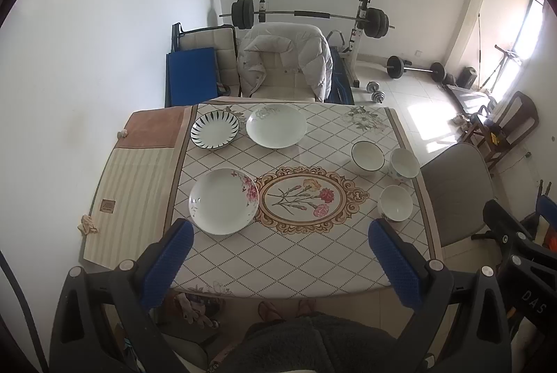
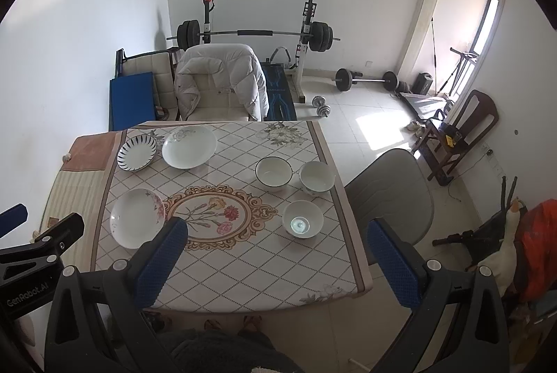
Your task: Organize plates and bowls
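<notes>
— On the table [image 1: 306, 272] ahead of us nothing is stacked yet: three plates to our left, three bowls to our right, each standing by itself on the patterned cloth.

— Then we judge ourselves at the very start, before the first pick. How do our grippers stand?

— Our left gripper [image 1: 281, 235] hangs above the near edge of the table with its blue fingers spread wide and nothing between them. Our right gripper [image 2: 275, 235] is the same: fully parted, empty, raised over the near right part of the table.

— Which plate is nearest us?

— The pink-flowered plate [image 1: 224, 200], close to the left gripper's left finger in the left wrist view. Farther back sit the striped plate [image 1: 215, 131] and, just beside it, the large white plate [image 1: 276, 126], apart from one another as far as we can tell.

— And the bowls?

— The near bowl [image 2: 302, 218] stands alone. Behind it the dark-rimmed bowl [image 2: 274, 173] and the patterned bowl [image 2: 317, 177] sit close together; whether they touch we cannot tell.

— What does our next move call for?

— We think a descent toward one rim, likely the flowered plate for the left or the near bowl for the right. A plate lying flat offers only a thin lip, so we would need one finger under the edge and one over it. Glazed ware may slip, so we should close squarely before lifting.
</notes>
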Available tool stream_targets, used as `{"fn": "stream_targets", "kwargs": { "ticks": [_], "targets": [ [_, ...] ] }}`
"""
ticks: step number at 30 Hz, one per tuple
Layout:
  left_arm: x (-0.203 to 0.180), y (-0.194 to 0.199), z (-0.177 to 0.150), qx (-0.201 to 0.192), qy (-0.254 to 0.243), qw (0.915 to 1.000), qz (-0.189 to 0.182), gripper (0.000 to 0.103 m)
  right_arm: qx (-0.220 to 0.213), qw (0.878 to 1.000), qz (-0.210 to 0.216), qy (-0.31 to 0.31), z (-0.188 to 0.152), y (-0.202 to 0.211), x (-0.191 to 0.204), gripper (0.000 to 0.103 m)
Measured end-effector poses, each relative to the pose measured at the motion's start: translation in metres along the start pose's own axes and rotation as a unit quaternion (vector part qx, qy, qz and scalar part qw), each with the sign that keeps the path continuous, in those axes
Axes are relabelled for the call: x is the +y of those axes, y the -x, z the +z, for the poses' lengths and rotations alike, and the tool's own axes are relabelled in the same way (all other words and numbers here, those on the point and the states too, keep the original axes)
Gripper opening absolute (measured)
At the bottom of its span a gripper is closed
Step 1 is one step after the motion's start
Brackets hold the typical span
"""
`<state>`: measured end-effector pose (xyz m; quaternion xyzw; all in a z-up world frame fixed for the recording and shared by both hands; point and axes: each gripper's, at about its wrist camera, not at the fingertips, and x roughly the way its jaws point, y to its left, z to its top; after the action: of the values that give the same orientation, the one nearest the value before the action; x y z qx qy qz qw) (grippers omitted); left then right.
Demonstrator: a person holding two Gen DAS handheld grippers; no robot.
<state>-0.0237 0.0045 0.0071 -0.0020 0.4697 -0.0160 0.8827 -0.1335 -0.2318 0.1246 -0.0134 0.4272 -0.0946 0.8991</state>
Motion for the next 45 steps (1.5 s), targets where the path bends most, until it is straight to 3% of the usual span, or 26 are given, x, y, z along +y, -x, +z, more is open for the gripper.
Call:
{"fn": "stream_targets", "kwargs": {
  "ticks": [36,45],
  "targets": [
    [0.008,-0.005,-0.002,0.002,0.002,0.9999,0.012,0.103,0.008,1.000,0.001,-0.001,0.000,-0.008,0.003,0.103],
    [0.013,-0.011,0.002,-0.003,0.013,0.9998,0.014,0.103,0.017,0.999,0.019,-0.023,0.000,-0.021,-0.002,0.103]
  ]
}}
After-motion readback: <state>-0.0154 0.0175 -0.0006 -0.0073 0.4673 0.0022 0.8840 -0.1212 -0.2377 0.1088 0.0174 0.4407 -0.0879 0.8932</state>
